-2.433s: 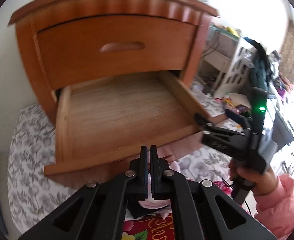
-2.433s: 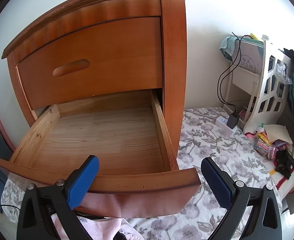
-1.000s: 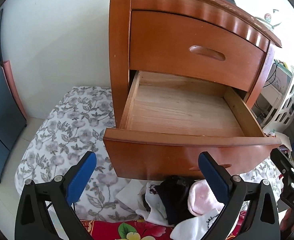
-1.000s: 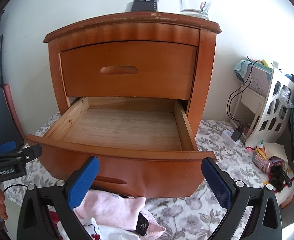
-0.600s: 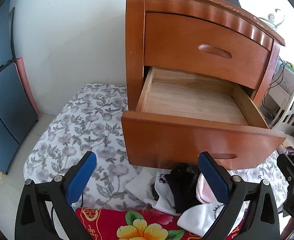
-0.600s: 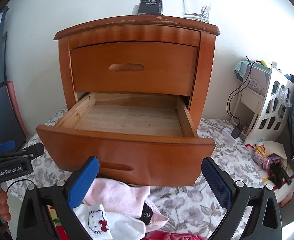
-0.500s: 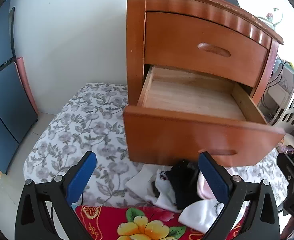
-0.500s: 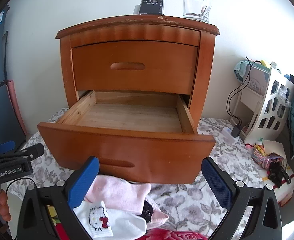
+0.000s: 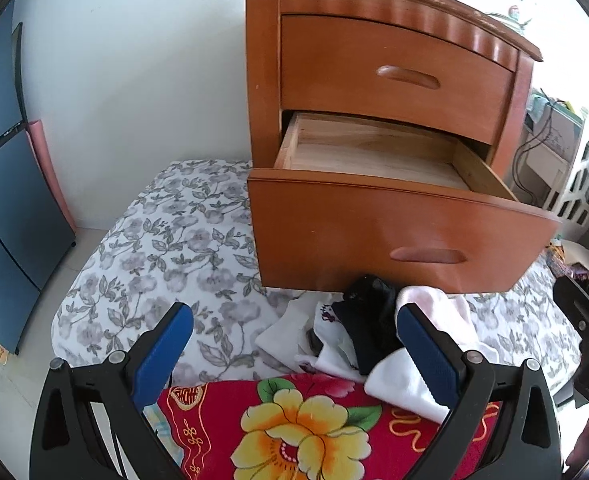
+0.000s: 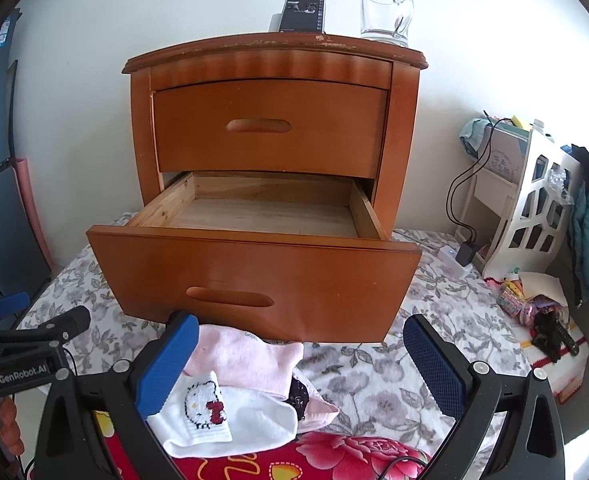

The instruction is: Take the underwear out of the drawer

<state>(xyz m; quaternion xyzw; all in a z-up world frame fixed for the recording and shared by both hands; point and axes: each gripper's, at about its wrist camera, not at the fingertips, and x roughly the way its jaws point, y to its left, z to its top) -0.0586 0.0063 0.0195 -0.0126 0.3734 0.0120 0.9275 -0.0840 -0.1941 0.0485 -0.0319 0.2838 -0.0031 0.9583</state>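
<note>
1. The nightstand stands against a white wall; its lower drawer is pulled out, and the wooden floor that shows inside is bare.
2. The underwear lies in a heap on the flowered sheet, just in front of the drawer, at 6 o'clock from its front panel.
3. In the heap are a pink piece, a white piece with a cartoon cat and a black piece, overlapping one another.
4. A red blanket with a yellow flower lies at 6 o'clock from the heap, touching it.
5. The left hand-held gripper has its blue pads wide apart and holds nothing; it hangs above the heap's near edge.
6. The right hand-held gripper is likewise spread wide and empty, with its left pad in front of the pink piece.
7. On the nightstand's top, at 12 o'clock, stand a phone and a glass mug.
8. A white rack stands at 3 o'clock from the nightstand.
</note>
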